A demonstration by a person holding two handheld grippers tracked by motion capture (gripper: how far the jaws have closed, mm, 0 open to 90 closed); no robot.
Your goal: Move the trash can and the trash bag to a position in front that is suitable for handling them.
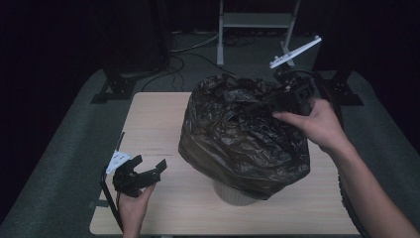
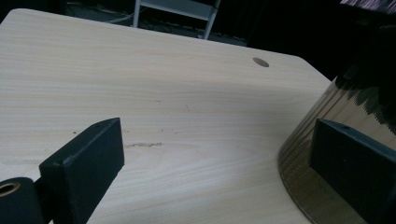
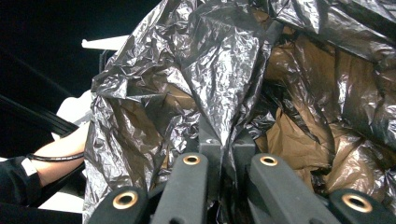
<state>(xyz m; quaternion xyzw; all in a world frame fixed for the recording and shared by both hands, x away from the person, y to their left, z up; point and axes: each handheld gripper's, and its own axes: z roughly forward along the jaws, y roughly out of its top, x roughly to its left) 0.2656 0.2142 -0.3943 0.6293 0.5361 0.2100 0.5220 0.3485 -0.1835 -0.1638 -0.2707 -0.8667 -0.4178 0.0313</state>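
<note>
Wooden table (image 1: 148,124) under dim light, seen from above, dark floor all around. Near the front left corner, left gripper (image 1: 149,168) held low in the person's left hand (image 1: 132,206), jaws spread wide apart with nothing between them, pointing toward the middle of the table. Left gripper view: same two black jaws well apart, bare wood between them, glossy curved side of a bin (image 2: 322,121) just beyond the right-hand jaw. At the centre and right of the table, large black plastic bag (image 1: 242,134), crumpled and shiny, draped over a pale round bin (image 1: 233,194) whose base peeks out at the bottom front. At the bag's upper right, right gripper (image 1: 257,106) held in the person's right hand (image 1: 317,124), reaching into the folds. Right gripper view: jaws clenched together on a pinched ridge of the bag (image 3: 219,93), film bunched and rising from between them, brownish translucent patches to the right.
</note>
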